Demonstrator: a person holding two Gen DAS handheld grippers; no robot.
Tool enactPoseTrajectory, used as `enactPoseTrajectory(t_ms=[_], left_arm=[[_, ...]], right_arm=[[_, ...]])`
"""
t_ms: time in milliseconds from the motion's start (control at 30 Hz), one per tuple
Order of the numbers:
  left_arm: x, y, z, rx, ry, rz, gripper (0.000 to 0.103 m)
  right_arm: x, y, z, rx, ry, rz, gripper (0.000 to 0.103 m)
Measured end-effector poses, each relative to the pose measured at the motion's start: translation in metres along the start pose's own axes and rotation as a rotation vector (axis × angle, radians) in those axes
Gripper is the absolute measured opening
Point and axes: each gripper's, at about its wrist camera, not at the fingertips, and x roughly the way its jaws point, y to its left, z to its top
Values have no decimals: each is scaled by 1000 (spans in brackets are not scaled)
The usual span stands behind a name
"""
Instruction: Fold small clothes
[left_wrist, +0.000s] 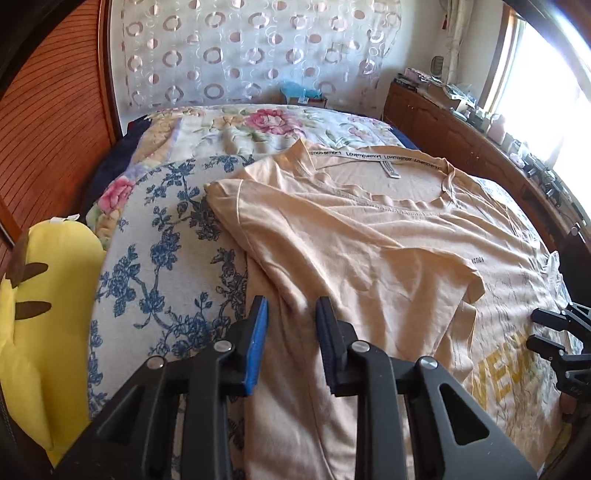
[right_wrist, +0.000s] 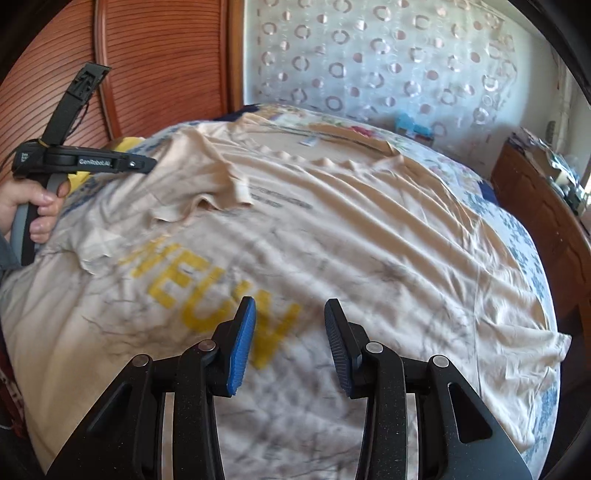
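A peach T-shirt (left_wrist: 369, 229) with yellow letters lies spread on the bed, collar toward the far side. Its left sleeve (left_wrist: 351, 258) is folded inward over the body. My left gripper (left_wrist: 291, 314) hovers low over the shirt's left edge, jaws apart, with a ridge of cloth under the gap; the pads do not press it. In the right wrist view the left gripper (right_wrist: 147, 164) shows from the side, held by a hand (right_wrist: 40, 206). My right gripper (right_wrist: 290, 314) stands open above the shirt (right_wrist: 351, 229) near the yellow print, nothing between its fingers. The right gripper (left_wrist: 533, 328) also shows at the left wrist view's right edge.
A blue floral bedcover (left_wrist: 159, 258) lies under the shirt. A yellow plush toy (left_wrist: 44, 295) sits at the bed's left edge. A wooden slatted door (left_wrist: 55, 129) stands left, and a cluttered wooden cabinet (left_wrist: 461, 147) runs along the right under a bright window.
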Motion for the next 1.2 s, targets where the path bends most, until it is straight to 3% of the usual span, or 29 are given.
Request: enactPoseTrajectory(t_ms=[67,100,333,533,700,867,933,1000,1067,1133,1200], left_arm=[[0,2,2,-12,2,-26,17],[1,5,3,-14,8,-40,1],[-15,22,10,-2,-40,11,0],[-28,49,19,-12,-68,104,0],[-32,56,13,-25,-78,91,1],[-59,40,2,16,-142,66,11],[-74,33,-3,34,-171,32,28],[-84,23,-8,38,-189,-3,38],[-92,14,-14,40,-190,-41,43],[-97,1,-19,59,-202,-54,56],[-99,-10,-26,81,-201,-65,58]], right_arm=[[-1,-9,0,40,-3,24,39],[-1,-10,0,47,-3,22,39],[-3,-25,-4,127,-1,43,39],[-2,-21,-3,112,8,23,39],[0,-17,-2,89,14,11,39],[0,-17,-2,86,14,10,39],[1,-17,-2,85,14,10,39],[1,-17,-2,86,15,11,39],[1,-17,-3,87,14,11,39],[1,-17,-3,88,14,11,39],[0,-17,-3,90,14,12,39]])
